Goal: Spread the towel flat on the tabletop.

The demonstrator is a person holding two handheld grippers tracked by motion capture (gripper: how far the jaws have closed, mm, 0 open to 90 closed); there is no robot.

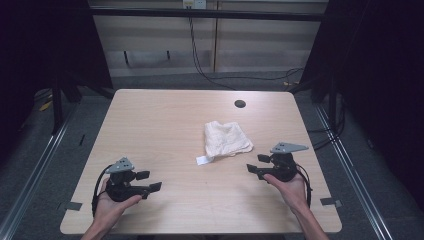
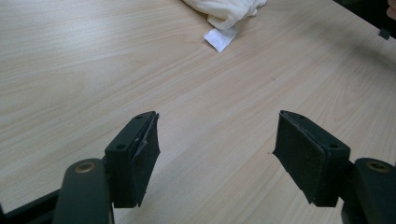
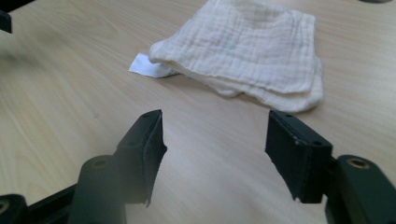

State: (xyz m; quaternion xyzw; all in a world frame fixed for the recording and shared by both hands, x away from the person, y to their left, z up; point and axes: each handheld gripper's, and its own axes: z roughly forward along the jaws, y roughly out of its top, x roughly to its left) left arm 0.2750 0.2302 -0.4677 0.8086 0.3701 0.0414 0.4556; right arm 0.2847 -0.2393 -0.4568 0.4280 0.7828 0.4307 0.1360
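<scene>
Folded cream-white muslin cloth lying flat on the pale wood-grain table, right of centre, with a small white label poking out from its near left corner. Seen again in the right gripper view, layered edges showing, label flat on the wood; top edge of the left gripper view as well, label beside it.

Left gripper, black with a grey three-cornered plate, held in a hand near the front left of the table, pointing toward the right, well apart from the cloth. Jaws wide apart in the left gripper view, nothing between them but bare table.

Right gripper, same build, held in a hand at the front right, pointing left, near the cloth's near right corner but not touching. Jaws standing wide in the right gripper view, empty, the cloth just beyond them.

Small dark round hole in the table beyond the cloth.
</scene>
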